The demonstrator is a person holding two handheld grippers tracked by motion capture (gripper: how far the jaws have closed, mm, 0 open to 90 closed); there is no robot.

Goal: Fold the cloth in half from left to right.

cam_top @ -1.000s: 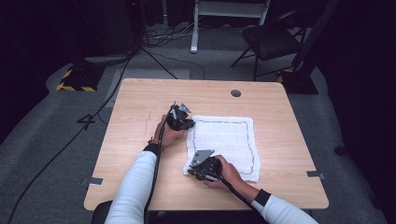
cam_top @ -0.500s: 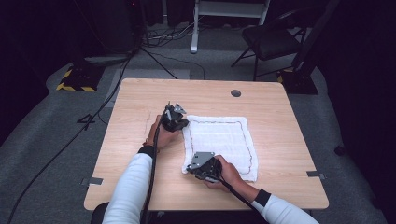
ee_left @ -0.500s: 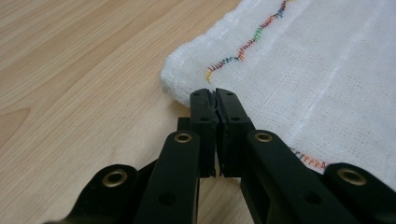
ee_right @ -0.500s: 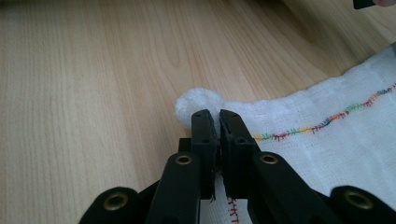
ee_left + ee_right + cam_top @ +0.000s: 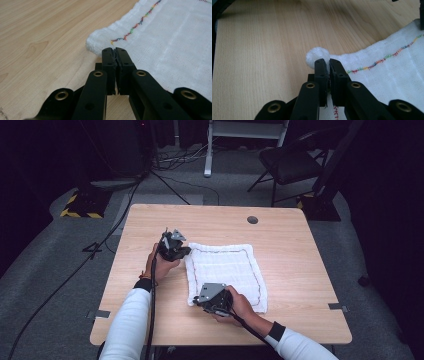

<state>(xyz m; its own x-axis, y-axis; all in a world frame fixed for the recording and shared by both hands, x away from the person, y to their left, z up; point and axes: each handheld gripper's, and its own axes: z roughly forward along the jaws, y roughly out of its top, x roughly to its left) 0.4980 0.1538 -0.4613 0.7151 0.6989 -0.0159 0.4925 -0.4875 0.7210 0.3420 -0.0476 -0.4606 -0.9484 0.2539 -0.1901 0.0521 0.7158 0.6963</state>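
Note:
A white cloth with a multicoloured stitched border lies flat on the wooden table. My left gripper is at the cloth's far left corner, shut on that corner. In the left gripper view the jaws pinch the cloth's edge, and the rounded corner bulges just past them. My right gripper is at the near left corner, shut on it. In the right gripper view a puff of cloth sticks out beyond the closed tips of the right gripper.
A round cable hole sits near the table's far edge. Bare wood lies left and right of the cloth. Beyond the table stand a dark chair and a white stand base, with cables on the grey floor.
My left gripper has moved left, drawing the cloth's far left corner with it. The right gripper has hardly moved.

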